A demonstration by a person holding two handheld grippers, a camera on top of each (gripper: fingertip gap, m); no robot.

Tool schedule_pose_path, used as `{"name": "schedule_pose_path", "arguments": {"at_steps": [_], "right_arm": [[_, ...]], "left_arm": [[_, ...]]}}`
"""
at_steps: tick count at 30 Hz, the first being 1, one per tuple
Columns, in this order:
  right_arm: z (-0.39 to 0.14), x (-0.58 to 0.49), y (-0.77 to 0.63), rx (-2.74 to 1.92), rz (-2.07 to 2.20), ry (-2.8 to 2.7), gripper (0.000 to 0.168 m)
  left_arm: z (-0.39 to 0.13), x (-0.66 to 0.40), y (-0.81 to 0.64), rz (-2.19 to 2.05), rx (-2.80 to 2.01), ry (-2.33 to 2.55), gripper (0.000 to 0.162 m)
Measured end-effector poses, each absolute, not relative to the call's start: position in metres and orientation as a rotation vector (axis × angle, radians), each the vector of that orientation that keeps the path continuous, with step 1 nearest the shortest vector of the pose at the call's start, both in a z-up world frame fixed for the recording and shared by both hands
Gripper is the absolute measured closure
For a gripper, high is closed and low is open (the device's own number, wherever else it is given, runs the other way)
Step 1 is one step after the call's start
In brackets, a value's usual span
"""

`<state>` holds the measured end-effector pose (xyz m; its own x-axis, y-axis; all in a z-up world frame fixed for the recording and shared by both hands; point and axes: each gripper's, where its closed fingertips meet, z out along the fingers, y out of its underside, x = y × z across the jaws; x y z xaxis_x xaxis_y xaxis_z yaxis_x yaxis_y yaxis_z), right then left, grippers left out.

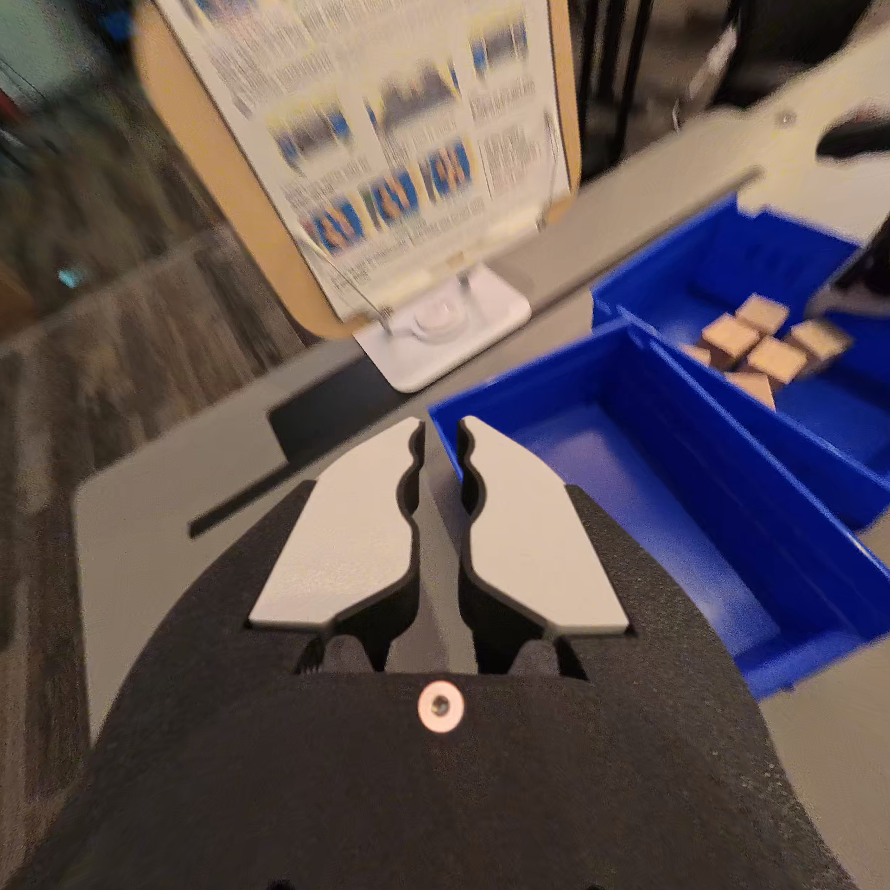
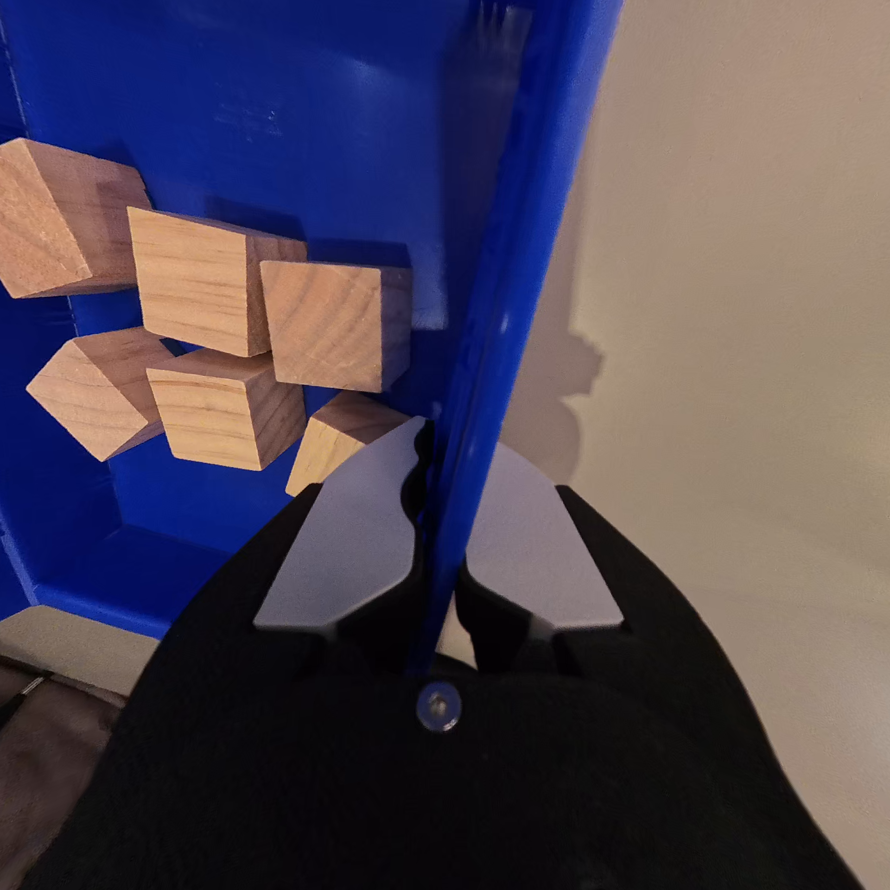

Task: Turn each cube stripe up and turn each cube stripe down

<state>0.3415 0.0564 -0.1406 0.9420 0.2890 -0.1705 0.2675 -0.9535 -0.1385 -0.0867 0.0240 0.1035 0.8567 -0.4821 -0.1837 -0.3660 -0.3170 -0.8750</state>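
Note:
Several plain wooden cubes [image 2: 327,327] lie loose in a blue bin [image 2: 298,120]; no stripe shows on their visible faces. My right gripper [image 2: 445,433] is shut on that bin's right wall [image 2: 510,289], one finger inside and one outside. The same cubes [image 1: 770,356] show in the far blue bin [image 1: 838,424] in the left wrist view. My left gripper [image 1: 440,424] hangs empty above the table beside the corner of a nearer, empty blue bin [image 1: 640,481]; its jaws stand almost together with a narrow gap.
A blurred paper sheet in a clear stand [image 1: 448,327] is at the back of the grey table [image 1: 144,530]. A dark slot [image 1: 318,433] cuts the table near the left gripper. Wood floor [image 1: 96,337] lies beyond the left edge.

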Motion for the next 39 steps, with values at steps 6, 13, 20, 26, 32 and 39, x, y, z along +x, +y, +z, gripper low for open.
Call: {"name": "schedule_pose_path", "arguments": {"at_steps": [6, 13, 20, 26, 32, 39], "right_arm": [[-0.141, 0.344, 0.06, -3.016, 0.261, -0.479, 0.159], [-0.141, 0.349, 0.066, -3.009, 0.282, -0.531, 0.161], [-0.138, 0.369, 0.059, -3.019, 0.291, -0.508, 0.161], [-0.129, 0.405, 0.039, -3.04, 0.302, -0.428, 0.161], [-0.099, 0.438, 0.023, -3.029, 0.275, -0.325, 0.161], [-0.002, 0.41, 0.032, -3.013, 0.147, -0.437, 0.16]], "left_arm": [[0.154, -0.117, 0.012, -0.034, -1.646, 0.518, 0.141], [0.163, -0.152, 0.029, 0.111, -1.562, 0.367, 0.124], [0.153, -0.177, 0.037, 0.168, -1.622, 0.322, 0.123], [0.155, -0.175, 0.032, 0.077, -1.626, 0.325, 0.123], [0.153, -0.176, 0.031, 0.057, -1.647, 0.324, 0.122], [0.159, -0.184, 0.024, 0.013, -1.64, 0.298, 0.121]]}}
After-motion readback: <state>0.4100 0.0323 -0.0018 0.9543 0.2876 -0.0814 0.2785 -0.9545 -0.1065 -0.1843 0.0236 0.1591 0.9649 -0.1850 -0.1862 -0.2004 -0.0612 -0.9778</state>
